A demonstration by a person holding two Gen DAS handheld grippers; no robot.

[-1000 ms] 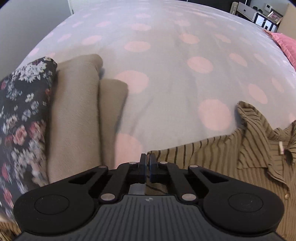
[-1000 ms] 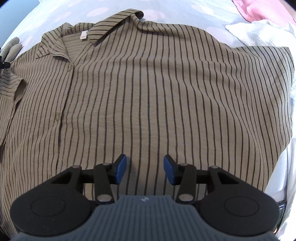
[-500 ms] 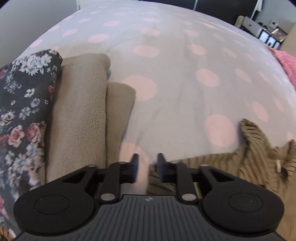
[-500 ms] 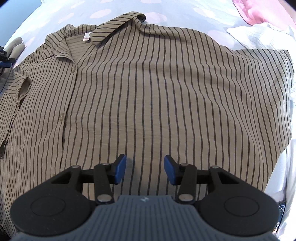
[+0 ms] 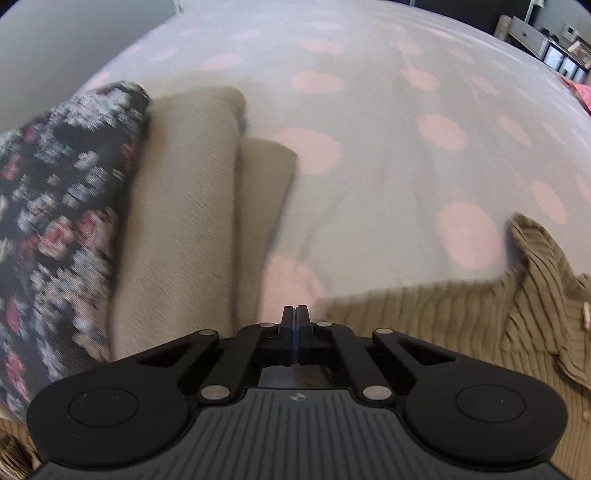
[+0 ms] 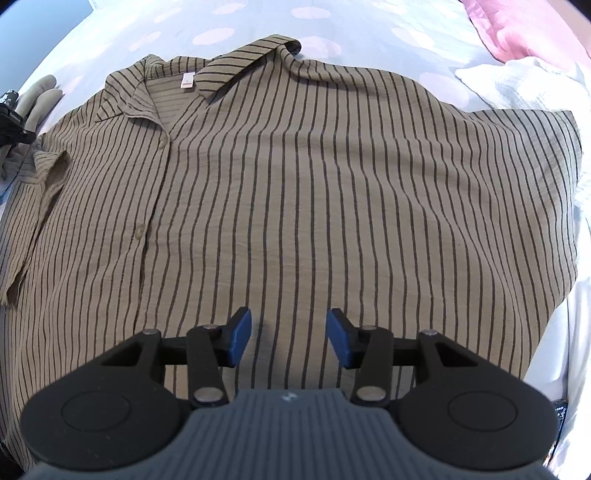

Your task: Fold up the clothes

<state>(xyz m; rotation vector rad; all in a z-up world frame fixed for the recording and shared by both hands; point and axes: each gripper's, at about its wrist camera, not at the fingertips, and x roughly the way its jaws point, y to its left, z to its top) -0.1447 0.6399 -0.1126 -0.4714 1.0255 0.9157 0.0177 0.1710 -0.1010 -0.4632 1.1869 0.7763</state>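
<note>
The striped shirt [image 6: 295, 192] lies spread flat across the polka-dot bedspread [image 6: 236, 22], olive-tan with thin dark vertical lines, its collar [image 6: 236, 62] at the far side and its button placket running down the left part. A short sleeve [image 6: 40, 181] is crumpled at the left edge.

The right gripper [image 6: 289, 336] hangs over the near middle of the shirt, its blue-padded jaws wide apart with nothing between them.

In the left wrist view, the shirt's edge [image 5: 443, 317] fills the near right, blurred. The left gripper [image 5: 295, 319] has its jaws pressed together just at the shirt's far-left margin; whether any cloth is pinched between them I cannot tell, since the tips sit right where the fabric ends.

To the left of that gripper lie two folded beige garments [image 5: 192, 221] side by side, and further left a dark floral cloth [image 5: 55, 221] touching them. At the far right of the right wrist view sits a white textured cloth [image 6: 532, 85], with a pink pillow [image 6: 517, 33] beyond it.
</note>
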